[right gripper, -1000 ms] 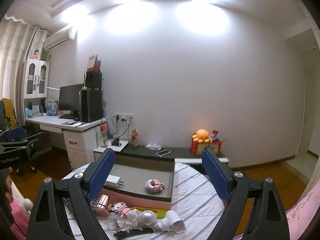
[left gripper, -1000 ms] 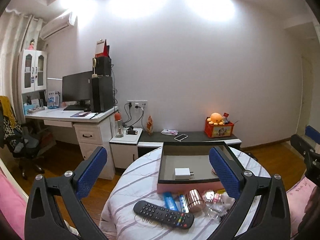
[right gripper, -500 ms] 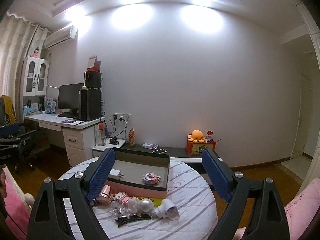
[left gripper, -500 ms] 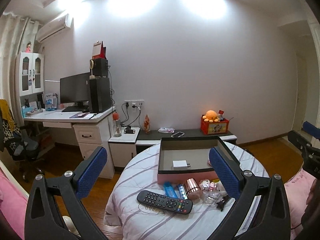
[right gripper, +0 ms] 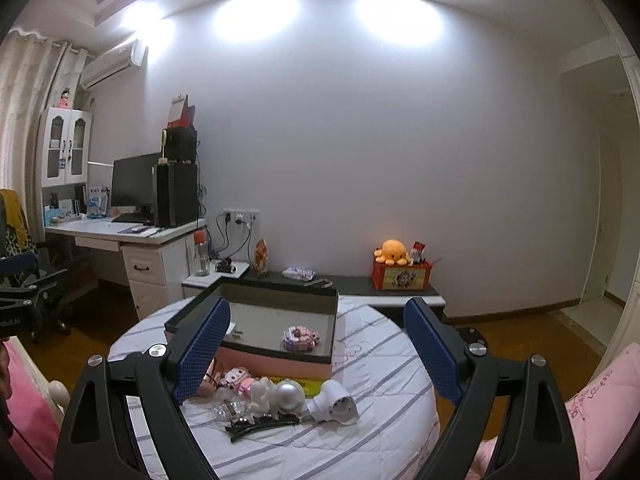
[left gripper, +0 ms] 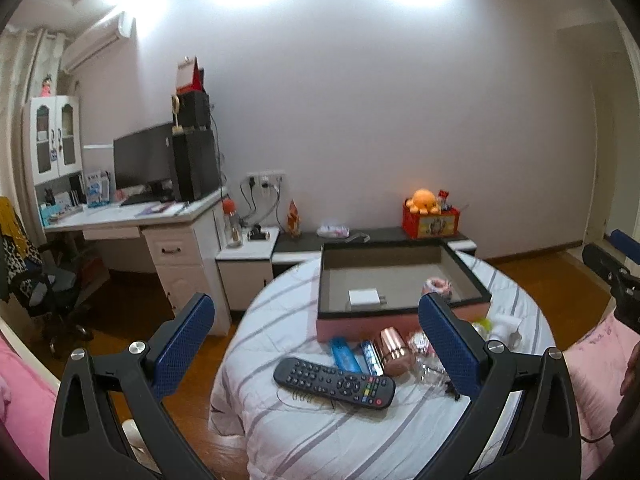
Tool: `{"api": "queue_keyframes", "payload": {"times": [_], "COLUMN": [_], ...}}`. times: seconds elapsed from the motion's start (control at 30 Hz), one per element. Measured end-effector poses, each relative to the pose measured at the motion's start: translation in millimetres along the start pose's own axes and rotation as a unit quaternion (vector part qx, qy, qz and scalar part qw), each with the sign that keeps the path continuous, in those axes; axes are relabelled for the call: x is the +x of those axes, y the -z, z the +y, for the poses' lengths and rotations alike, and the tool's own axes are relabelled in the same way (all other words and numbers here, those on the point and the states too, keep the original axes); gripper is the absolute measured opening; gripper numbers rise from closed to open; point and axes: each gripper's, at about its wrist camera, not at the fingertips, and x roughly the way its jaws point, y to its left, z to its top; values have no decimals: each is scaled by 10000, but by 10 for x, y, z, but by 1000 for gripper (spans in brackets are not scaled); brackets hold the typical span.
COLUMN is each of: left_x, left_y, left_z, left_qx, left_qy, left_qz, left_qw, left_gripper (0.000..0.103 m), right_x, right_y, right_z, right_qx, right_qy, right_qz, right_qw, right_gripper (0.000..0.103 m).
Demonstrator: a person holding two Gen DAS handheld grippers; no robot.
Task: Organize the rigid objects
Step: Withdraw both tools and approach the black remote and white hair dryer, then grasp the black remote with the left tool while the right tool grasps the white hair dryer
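Observation:
A pink open box (left gripper: pixel 356 323) (right gripper: pixel 280 360) stands on a round table with a striped cloth (left gripper: pixel 320 432) (right gripper: pixel 380 400). Inside lie a white charger (left gripper: pixel 363 298) and a small pink block toy (right gripper: pixel 300 338). In front of the box lie a black remote (left gripper: pixel 334 382), two blue items (left gripper: pixel 344 359), a copper cup (left gripper: pixel 392 350), a silver ball (right gripper: pixel 291 395), a white plug adapter (right gripper: pixel 336 402), a black hair clip (right gripper: pixel 260 426) and small pink toys (right gripper: pixel 236 380). My left gripper (left gripper: pixel 316 344) and right gripper (right gripper: pixel 316 352) are open and empty, held back from the table.
A white desk (left gripper: pixel 160 220) with a monitor stands at the left, with an office chair (left gripper: pixel 44 292) beside it. A low cabinet (right gripper: pixel 360 284) runs along the wall with an orange plush on a red box (right gripper: pixel 400 268). Pink bedding (left gripper: pixel 600 360) lies at the right.
Both grippers have pulled back and up from the table. The whole table and more of the floor now show. Both stay open and empty.

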Motion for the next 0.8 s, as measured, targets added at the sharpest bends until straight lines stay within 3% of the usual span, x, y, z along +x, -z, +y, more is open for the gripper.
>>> {"api": "queue_keyframes", "payload": {"times": [0.23, 0.43, 0.6, 0.8], "left_x": [518, 1106, 1410, 1653], "left_y": [311, 687, 850, 1052], "left_z": [-139, -357, -374, -388], "left_qx": [-127, -102, -435, -483], "left_qy": [-16, -18, -174, -245], "left_qz": [713, 1611, 2005, 2441], "left_qw": [9974, 9869, 9786, 9682], "left_gripper": [103, 103, 103, 103], "right_x": [297, 598, 815, 968], "right_y": [212, 474, 667, 788], "right_z": [-97, -178, -267, -311], "right_qx": [122, 177, 230, 301], "right_qy": [38, 99, 102, 51], "right_qz": [462, 882, 1241, 1506], "right_qw": [9988, 9959, 9919, 9881], "right_gripper": [90, 90, 90, 90]}}
